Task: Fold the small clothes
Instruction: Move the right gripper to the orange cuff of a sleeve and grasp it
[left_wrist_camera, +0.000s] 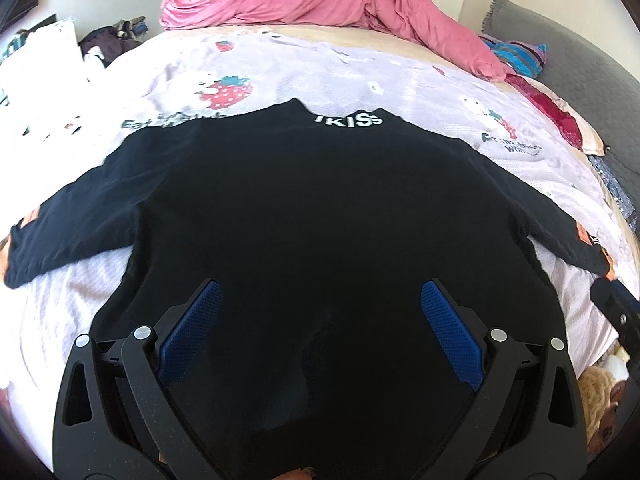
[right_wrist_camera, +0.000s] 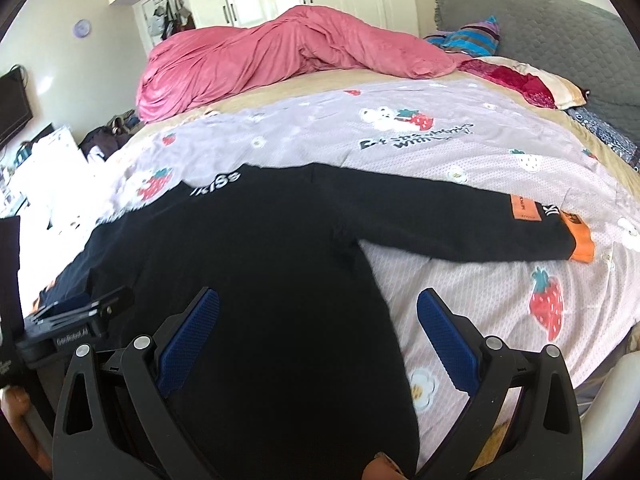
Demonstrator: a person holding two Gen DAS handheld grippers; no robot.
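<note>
Shirt (left_wrist_camera: 312, 208) flat on bed, collar pointing away, sleeves out sideways; both grippers' jaws spread.

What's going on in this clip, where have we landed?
A person holds a claw in each hand over a black long-sleeved top spread flat on a bed's strawberry-print cover, sleeves out to both sides. The left claw and right claw both hang open near the hem end, gripping nothing. No fold shows yet. A pink duvet is bunched at the far side.
</note>
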